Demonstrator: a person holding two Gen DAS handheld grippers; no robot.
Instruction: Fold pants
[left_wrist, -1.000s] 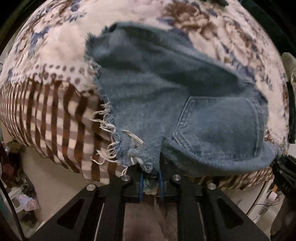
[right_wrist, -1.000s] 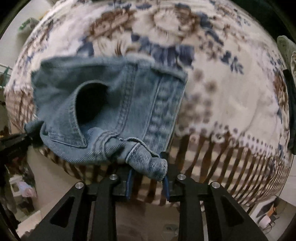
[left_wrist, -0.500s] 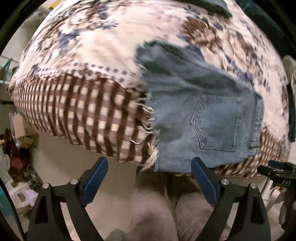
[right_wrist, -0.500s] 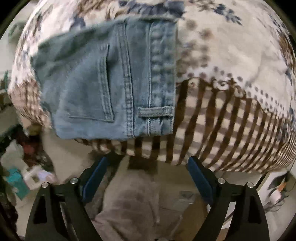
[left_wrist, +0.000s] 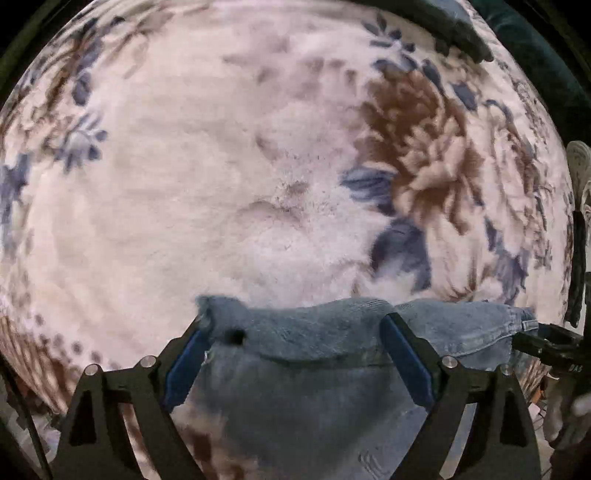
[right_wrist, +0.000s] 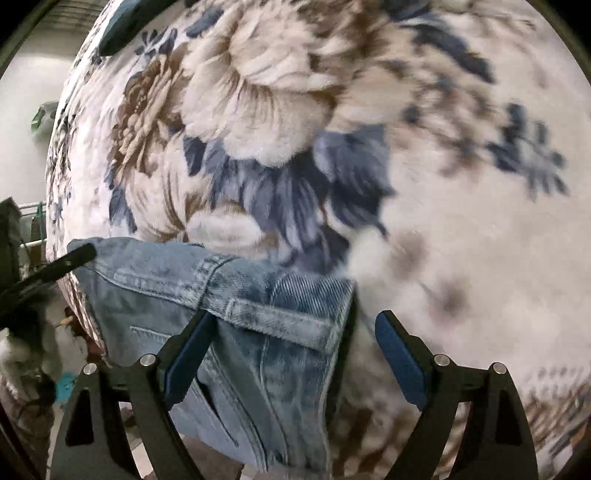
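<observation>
The folded blue denim shorts (left_wrist: 303, 373) lie on the floral blanket (left_wrist: 184, 184), close under both cameras. My left gripper (left_wrist: 295, 332) is open, its blue-padded fingers (left_wrist: 184, 362) spread over the frayed leg end of the shorts, holding nothing. In the right wrist view the waistband end of the shorts (right_wrist: 236, 314) with a belt loop lies between and left of my open right gripper (right_wrist: 291, 332). The right gripper's fingers (right_wrist: 399, 354) hold nothing. The other gripper shows at the right edge of the left view (left_wrist: 546, 343).
The blanket (right_wrist: 443, 221) is cream with brown and blue flowers and a checked border at its near edge. A dark green pillow (left_wrist: 461, 33) lies at the far side. Room clutter shows at the left of the right view (right_wrist: 33, 332).
Both grippers let go of the denim and opened a second ago. Since then both have moved forward and low over the shorts, which now lie flat on the blanket.
</observation>
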